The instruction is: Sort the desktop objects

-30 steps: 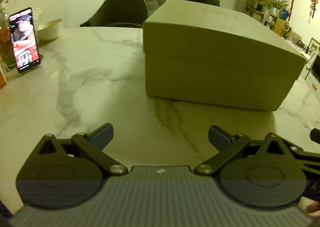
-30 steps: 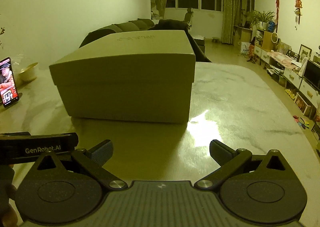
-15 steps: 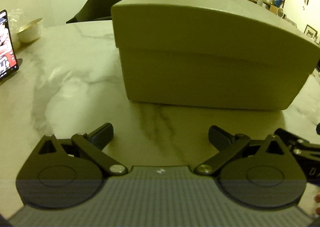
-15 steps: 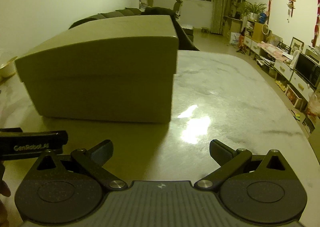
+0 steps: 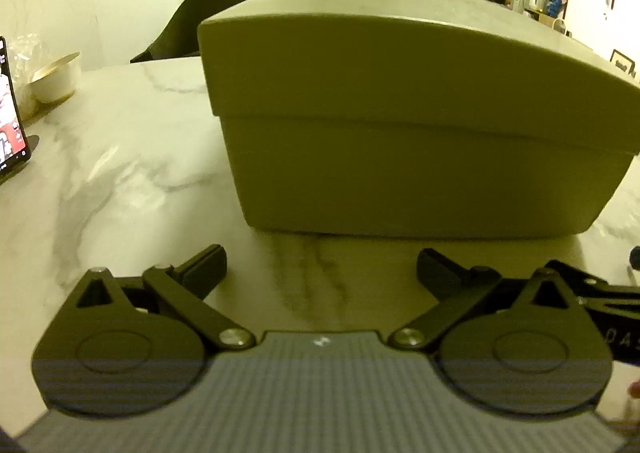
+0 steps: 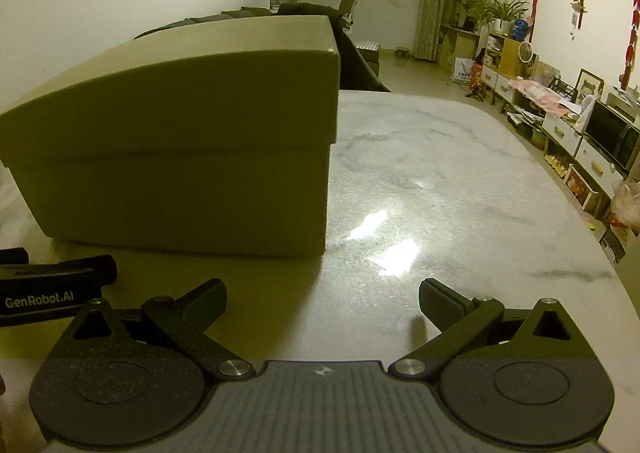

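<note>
A large lidded cardboard box (image 5: 400, 125) stands on the marble table (image 5: 120, 181), its lid closed. My left gripper (image 5: 320, 269) is open and empty, low over the table just in front of the box's near side. In the right wrist view the same box (image 6: 180, 141) fills the left half. My right gripper (image 6: 322, 301) is open and empty too, level with the box's right front corner. The left gripper's body (image 6: 48, 285) shows at the left edge of that view.
A phone (image 5: 10, 121) with a lit screen leans at the table's left edge, with a white bowl (image 5: 56, 77) behind it. Bare marble (image 6: 460, 193) stretches right of the box. A dark sofa and low cabinets stand beyond the table.
Both grippers have moved forward towards the box, which now looms larger in both views. Both stay open.
</note>
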